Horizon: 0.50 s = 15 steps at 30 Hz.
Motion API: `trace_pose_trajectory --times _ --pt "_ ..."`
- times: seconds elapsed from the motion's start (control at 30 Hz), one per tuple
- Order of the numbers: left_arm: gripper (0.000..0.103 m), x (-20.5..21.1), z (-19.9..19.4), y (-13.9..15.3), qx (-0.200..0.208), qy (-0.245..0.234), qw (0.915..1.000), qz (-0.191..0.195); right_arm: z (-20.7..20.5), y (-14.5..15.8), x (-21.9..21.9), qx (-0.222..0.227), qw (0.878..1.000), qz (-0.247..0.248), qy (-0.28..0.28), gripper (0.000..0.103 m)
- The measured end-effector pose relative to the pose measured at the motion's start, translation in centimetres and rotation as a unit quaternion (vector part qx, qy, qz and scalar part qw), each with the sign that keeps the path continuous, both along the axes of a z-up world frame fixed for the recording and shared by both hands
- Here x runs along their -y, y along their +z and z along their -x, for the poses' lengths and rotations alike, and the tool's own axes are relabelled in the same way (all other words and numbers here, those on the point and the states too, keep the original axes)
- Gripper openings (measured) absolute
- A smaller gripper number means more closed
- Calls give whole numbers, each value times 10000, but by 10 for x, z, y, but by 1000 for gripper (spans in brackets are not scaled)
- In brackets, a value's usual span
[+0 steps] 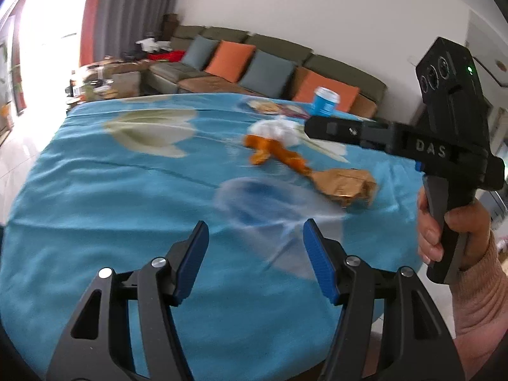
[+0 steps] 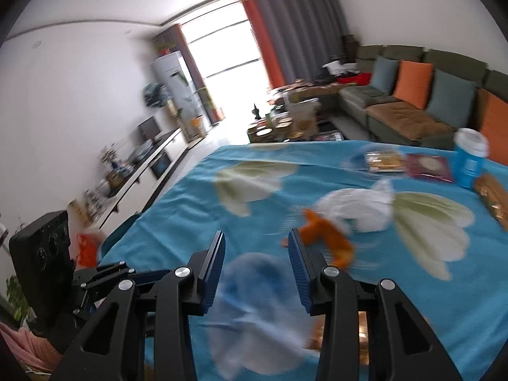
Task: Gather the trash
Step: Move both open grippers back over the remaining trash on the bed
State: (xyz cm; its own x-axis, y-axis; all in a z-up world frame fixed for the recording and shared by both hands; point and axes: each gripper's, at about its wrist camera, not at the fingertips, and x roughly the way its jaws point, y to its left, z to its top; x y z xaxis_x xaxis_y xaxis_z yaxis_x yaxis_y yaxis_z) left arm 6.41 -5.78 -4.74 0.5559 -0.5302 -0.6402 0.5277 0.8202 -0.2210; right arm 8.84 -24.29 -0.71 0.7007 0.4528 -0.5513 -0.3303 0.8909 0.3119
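Orange wrapper [image 1: 279,155] beyond left gripper [image 1: 255,238], just past right gripper [image 2: 257,250], both spread, empty

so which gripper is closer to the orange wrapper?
Right. The right gripper has the orange wrapper just past its fingers; the left gripper sits further back across the cloth.

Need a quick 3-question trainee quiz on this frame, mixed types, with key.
1. True or false: the left gripper holds the orange wrapper.
2. Which stands at the table's far edge? A) blue cup B) glass bottle C) red bowl
3. Fill in: beside the orange wrapper lies a crumpled ____ bag.

Key: 1 false, both the left gripper and the right gripper are open with nothing between the pads; 2 A; 3 white.
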Motion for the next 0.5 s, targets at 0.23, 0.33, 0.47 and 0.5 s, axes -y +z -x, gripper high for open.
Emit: trace_pose_trajectory --times 0.23,0.33,0.47,0.5 --pt "61 48 -6 -6 -214 -525 9984 -17 0 -8 47 -34 9987 -126 -488 39" --pt "61 64 -10 -8 -319 -702 9970 -4 1 -11 58 -47 9980 -201 -603 39" --pt "61 84 -19 -14 -515 -823 9953 -18 2 -13 71 -44 9970 -288 -719 39" --pt "61 89 -21 -16 -594 -877 9944 19 3 -13 74 -45 9968 -311 -738 39"
